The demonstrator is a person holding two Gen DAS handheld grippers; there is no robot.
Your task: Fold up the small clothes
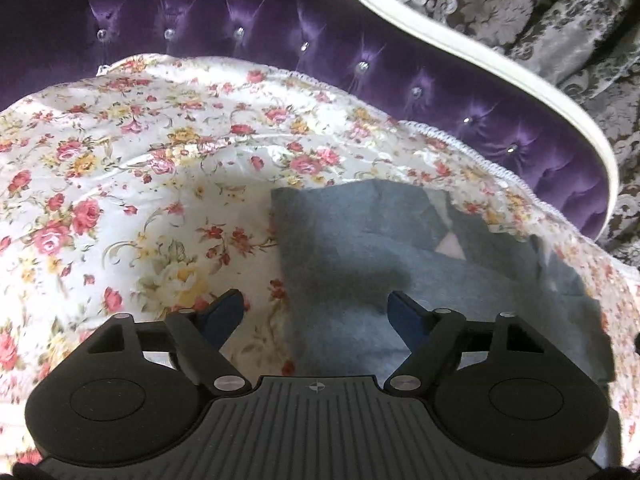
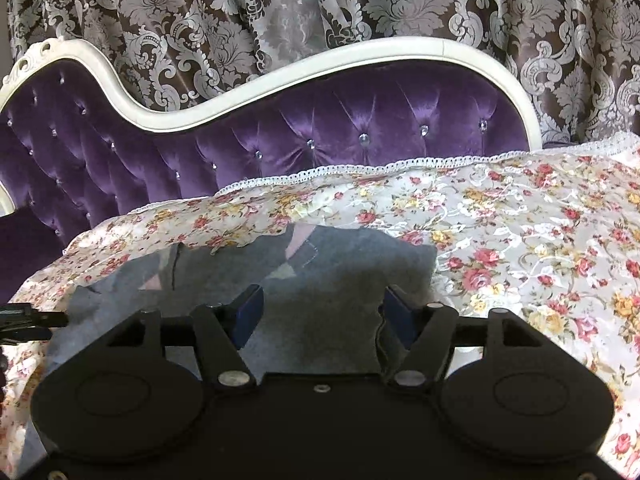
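Note:
A small grey garment [image 1: 360,248] lies flat on the floral cover [image 1: 120,168], folded over itself with a pale lining patch showing near its far edge. My left gripper [image 1: 316,304] is open just above its near left edge; the left finger is over the floral cover, the right finger over grey cloth. In the right wrist view the same garment [image 2: 320,280] lies under my right gripper [image 2: 320,304], which is open and low over the cloth near its right edge. Neither gripper holds anything.
The floral cover [image 2: 520,248] with a white lace edge drapes a purple tufted sofa back [image 2: 280,140] with a cream frame [image 2: 320,64]. A patterned grey-brown curtain [image 2: 320,8] hangs behind. The left gripper's edge shows at the far left of the right wrist view [image 2: 24,320].

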